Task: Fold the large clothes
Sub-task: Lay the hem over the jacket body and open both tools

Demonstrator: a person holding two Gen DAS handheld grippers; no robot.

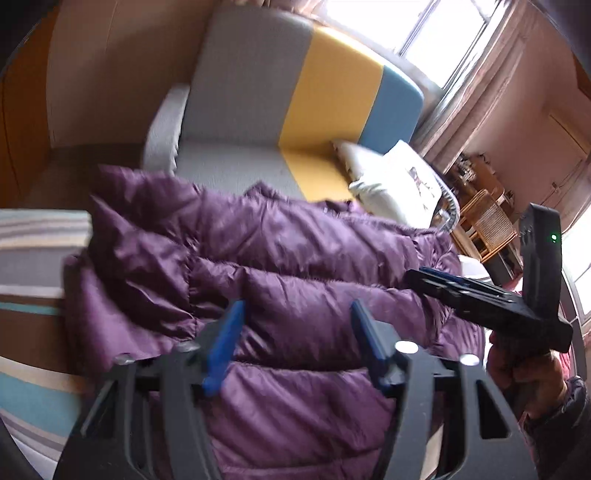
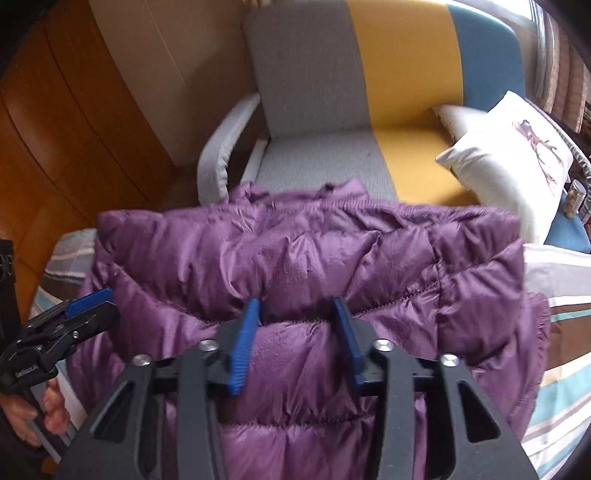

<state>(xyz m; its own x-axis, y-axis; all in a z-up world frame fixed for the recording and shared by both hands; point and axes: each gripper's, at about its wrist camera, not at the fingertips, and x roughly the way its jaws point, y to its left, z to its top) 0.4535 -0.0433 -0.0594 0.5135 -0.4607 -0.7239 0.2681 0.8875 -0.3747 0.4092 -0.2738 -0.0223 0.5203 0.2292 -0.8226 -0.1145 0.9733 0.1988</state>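
Note:
A purple puffer jacket (image 1: 295,251) lies bunched in thick folds on a striped bedsheet (image 1: 33,302). My left gripper (image 1: 298,306) hovers over its near part. Its blue pads (image 1: 225,339) stand apart and nothing is pinched between them. The right gripper (image 1: 439,275) shows from the side at the jacket's right edge, held by a hand (image 1: 524,373). In the right wrist view the jacket (image 2: 314,243) fills the middle. My right gripper (image 2: 295,302) sits over a seam with its pads apart and a puffed panel behind the gap. The left gripper (image 2: 90,297) is at the jacket's left edge.
Behind the jacket stands a sofa (image 2: 314,92) in grey, yellow and blue, with a white cushion (image 2: 509,162) on its right. A wooden wardrobe (image 2: 55,129) is at the left. A bright window (image 1: 443,33) and rattan shelves (image 1: 484,210) are at the right.

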